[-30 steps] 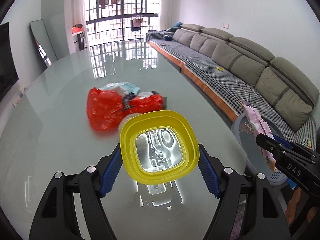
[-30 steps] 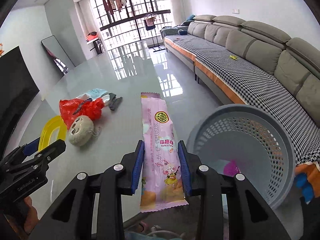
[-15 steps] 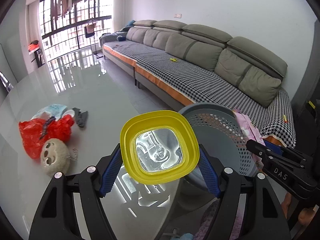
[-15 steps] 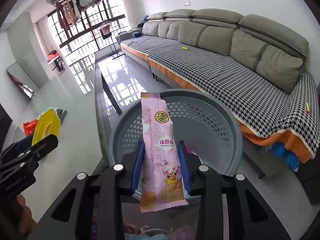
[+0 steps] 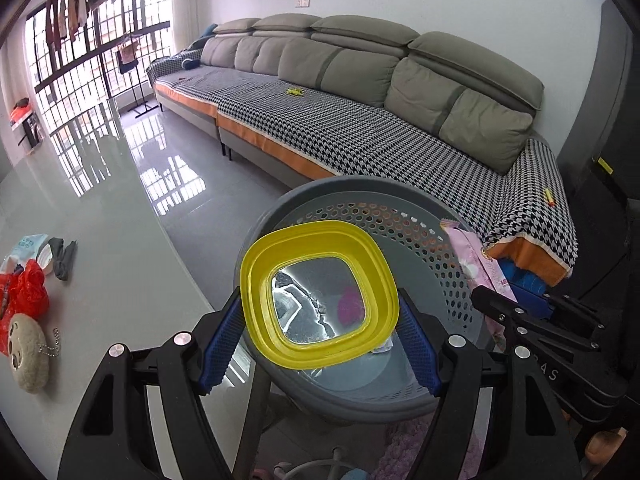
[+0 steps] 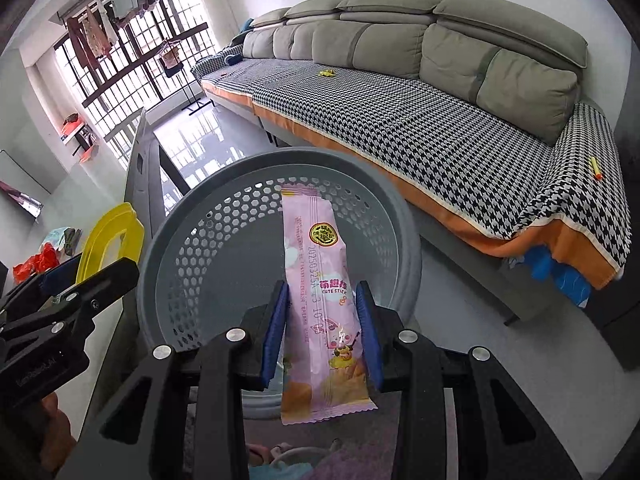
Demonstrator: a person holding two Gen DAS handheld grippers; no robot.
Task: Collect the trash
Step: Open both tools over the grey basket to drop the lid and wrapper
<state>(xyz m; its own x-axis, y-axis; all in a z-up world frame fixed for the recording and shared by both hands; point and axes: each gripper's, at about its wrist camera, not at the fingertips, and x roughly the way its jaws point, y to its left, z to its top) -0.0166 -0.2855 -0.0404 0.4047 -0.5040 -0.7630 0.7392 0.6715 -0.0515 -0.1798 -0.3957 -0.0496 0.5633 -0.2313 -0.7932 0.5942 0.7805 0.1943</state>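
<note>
My left gripper (image 5: 320, 340) is shut on a yellow plastic lid with a clear middle (image 5: 320, 294) and holds it over the grey perforated basket (image 5: 404, 216). My right gripper (image 6: 322, 332) is shut on a pink snack wrapper (image 6: 316, 280) and holds it above the same basket (image 6: 200, 248). The wrapper also shows at the basket's right rim in the left wrist view (image 5: 480, 264). The lid shows in the right wrist view (image 6: 112, 240). A pink item (image 5: 352, 304) lies in the basket.
A red plastic bag (image 5: 24, 296), a round sloth plush with a chain (image 5: 28, 352), a dark cloth (image 5: 64, 256) and a pale packet (image 5: 28, 242) lie on the glossy table at left. A long grey sofa (image 5: 360, 80) stands behind the basket.
Both grippers have moved right, from over the table to over the basket, still holding the lid and the wrapper. The trash pile has slid to the far left of the view.
</note>
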